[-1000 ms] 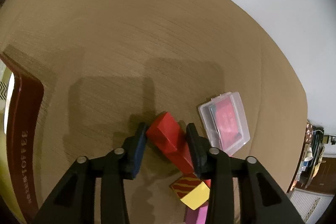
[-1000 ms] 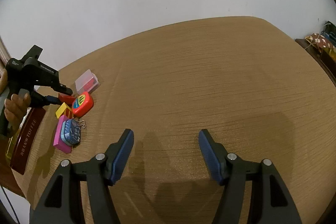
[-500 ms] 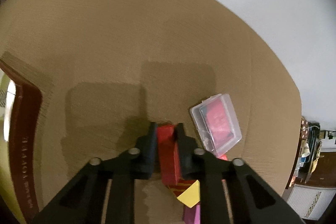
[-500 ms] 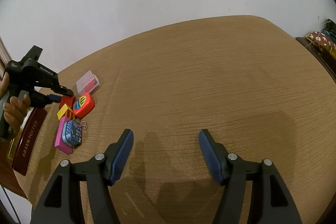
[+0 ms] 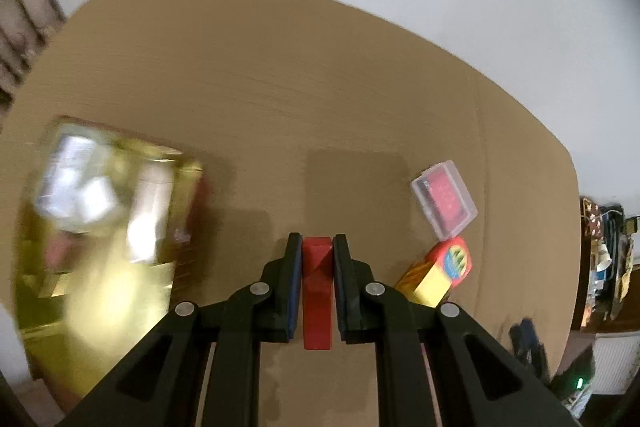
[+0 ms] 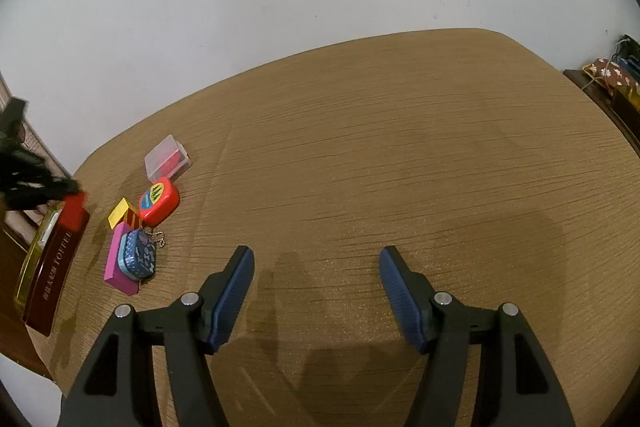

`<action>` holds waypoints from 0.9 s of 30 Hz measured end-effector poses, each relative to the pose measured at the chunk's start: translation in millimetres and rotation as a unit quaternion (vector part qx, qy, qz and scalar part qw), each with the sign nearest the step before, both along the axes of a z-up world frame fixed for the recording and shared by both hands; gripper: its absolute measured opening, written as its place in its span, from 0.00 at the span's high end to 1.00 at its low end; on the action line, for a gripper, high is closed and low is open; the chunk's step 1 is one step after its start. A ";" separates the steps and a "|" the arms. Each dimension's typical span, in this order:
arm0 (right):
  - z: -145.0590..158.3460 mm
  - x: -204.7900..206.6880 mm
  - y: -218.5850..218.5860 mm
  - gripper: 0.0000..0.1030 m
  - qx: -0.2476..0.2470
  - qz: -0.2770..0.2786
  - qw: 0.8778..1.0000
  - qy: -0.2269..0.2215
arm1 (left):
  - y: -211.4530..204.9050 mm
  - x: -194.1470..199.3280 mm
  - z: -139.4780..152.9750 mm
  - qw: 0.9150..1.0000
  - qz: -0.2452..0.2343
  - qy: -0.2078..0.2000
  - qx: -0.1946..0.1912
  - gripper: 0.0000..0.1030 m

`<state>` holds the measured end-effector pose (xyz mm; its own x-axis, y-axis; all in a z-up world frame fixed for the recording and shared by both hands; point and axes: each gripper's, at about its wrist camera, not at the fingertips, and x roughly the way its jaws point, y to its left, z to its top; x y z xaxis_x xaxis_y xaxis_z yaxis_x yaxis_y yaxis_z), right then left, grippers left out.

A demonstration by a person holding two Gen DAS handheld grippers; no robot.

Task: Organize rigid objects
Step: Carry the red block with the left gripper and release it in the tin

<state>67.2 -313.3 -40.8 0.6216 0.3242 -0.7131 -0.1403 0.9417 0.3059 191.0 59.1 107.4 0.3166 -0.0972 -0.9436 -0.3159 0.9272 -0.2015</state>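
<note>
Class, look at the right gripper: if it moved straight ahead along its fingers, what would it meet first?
Probably only the bare wooden table: the open right gripper points down at an empty stretch, and the clutter lies well to its left.

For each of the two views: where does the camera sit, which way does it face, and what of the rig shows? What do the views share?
Left wrist: sits on the left gripper, looking steeply down at the table; its own fingers clamp a red block beside a blurred gold tin.
Right wrist: sits on the right gripper, facing obliquely across the table toward the wall; its fingers stand open, empty.
Shared: the clear case, orange tape measure, yellow block, tin and red block.
</note>
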 end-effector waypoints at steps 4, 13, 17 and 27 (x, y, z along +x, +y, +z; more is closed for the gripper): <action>-1.3 0.8 2.4 0.35 -0.005 0.000 1.000 0.000 | 37.8 -41.7 35.7 1.000 0.000 -0.002 0.029 0.88; -4.1 3.4 12.8 0.35 -0.021 -0.003 1.000 0.001 | 106.2 -118.1 -40.0 0.994 -0.001 0.066 0.092 0.88; -4.9 5.1 18.1 0.34 -0.029 -0.001 1.000 0.001 | 110.2 -105.3 -77.2 0.994 -0.002 0.072 0.084 0.88; -7.9 9.7 31.8 0.30 -0.063 0.005 0.998 0.002 | 130.3 -91.2 -58.9 0.986 -0.015 0.021 0.165 0.76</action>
